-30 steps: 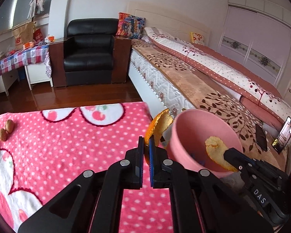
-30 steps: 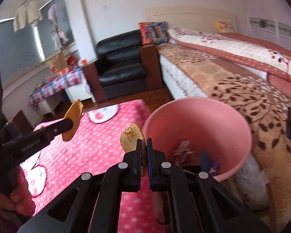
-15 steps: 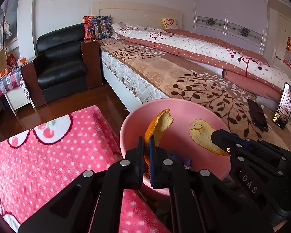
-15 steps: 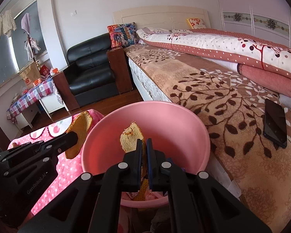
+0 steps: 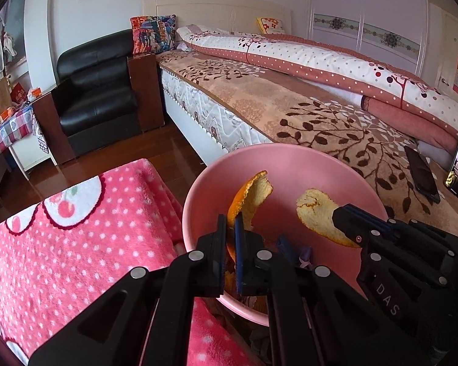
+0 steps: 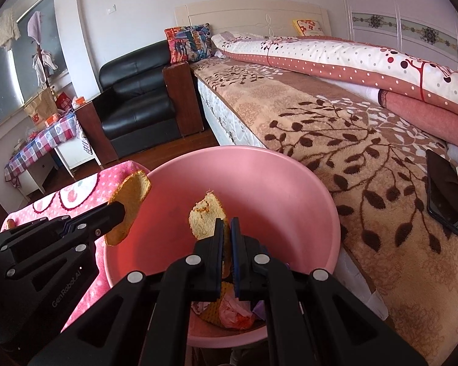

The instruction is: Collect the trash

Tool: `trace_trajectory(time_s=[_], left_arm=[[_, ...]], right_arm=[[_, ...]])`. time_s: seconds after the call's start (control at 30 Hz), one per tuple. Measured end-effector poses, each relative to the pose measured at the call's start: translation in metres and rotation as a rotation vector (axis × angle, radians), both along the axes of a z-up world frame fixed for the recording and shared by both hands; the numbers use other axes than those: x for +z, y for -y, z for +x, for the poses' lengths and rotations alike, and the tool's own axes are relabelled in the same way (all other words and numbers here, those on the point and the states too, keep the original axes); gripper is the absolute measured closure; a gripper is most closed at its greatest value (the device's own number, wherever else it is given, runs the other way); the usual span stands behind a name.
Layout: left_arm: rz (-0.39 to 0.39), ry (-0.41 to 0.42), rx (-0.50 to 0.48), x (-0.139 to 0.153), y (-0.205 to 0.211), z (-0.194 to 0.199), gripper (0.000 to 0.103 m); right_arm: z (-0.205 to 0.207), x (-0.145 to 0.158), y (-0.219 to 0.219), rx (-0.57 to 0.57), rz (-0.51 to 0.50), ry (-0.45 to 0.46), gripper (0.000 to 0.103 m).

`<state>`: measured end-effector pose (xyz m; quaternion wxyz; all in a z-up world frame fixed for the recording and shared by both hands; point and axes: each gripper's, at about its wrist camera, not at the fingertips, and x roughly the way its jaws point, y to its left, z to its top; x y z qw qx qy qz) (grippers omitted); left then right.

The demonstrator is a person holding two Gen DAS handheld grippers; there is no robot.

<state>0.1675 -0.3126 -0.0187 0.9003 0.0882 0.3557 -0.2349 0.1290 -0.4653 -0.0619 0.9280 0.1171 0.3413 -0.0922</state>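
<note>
Both grippers hold orange peel over the pink bin (image 5: pixel 198 201), which stands between the surface with the pink dotted cloth (image 5: pixel 76 244) and the bed (image 5: pixel 290 116).

Left gripper (image 5: pixel 230 228): the fingers are clenched on a curled peel (image 5: pixel 253 195). The peel stands upright out of the tips, orange skin to the left, pith to the right. In the right wrist view this peel (image 6: pixel 131 201) hangs at the bin's left rim, partly over the cloth's edge.

Right gripper (image 6: pixel 227 228): the fingers are clenched on a second peel (image 6: pixel 206 216), pith side facing the camera. In the left wrist view this peel (image 5: pixel 317 213) sits well inside the rim line, over the bin's right half.

Both grippers point down at a slant, so that the peels are carried ahead of the fingers and fall clear of them on release.

The bin already contains trash (image 6: pixel 235 314): peel pieces and crumpled wrappers at the bottom.

Judgement: the transfer step is nearly complete, with release remaining. The right peel is placed for a clean drop. The left peel is marginal; shift it further toward the bin's centre before opening, or it may land on the cloth.
</note>
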Motion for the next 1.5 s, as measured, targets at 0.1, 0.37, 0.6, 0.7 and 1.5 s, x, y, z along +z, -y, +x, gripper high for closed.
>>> trace_trajectory(time_s=[0.1,0.37,0.6,0.7,1.5], left_arm=[[-0.004,0.000,-0.003,-0.001,0.002,0.001,0.099],[-0.026,-0.026,-0.002,-0.002,0.003,0.005,0.076],[-0.061,-0.013,-0.006,0.009,-0.001,0.001,0.069],[-0.064,0.006,-0.009,0.016,-0.003,-0.004,0.069],[-0.106,0.159,0.150,0.068,-0.113,-0.074,0.069]], right_arm=[[0.003,-0.003,0.003,-0.004,-0.001,-0.008,0.098],[0.005,-0.006,0.006,-0.003,0.011,-0.005,0.074],[-0.003,0.002,0.005,0.000,0.008,0.019,0.068],[-0.008,0.008,0.004,0.000,0.013,0.032,0.066],[-0.098,0.060,-0.106,0.144,-0.031,0.178,0.034]])
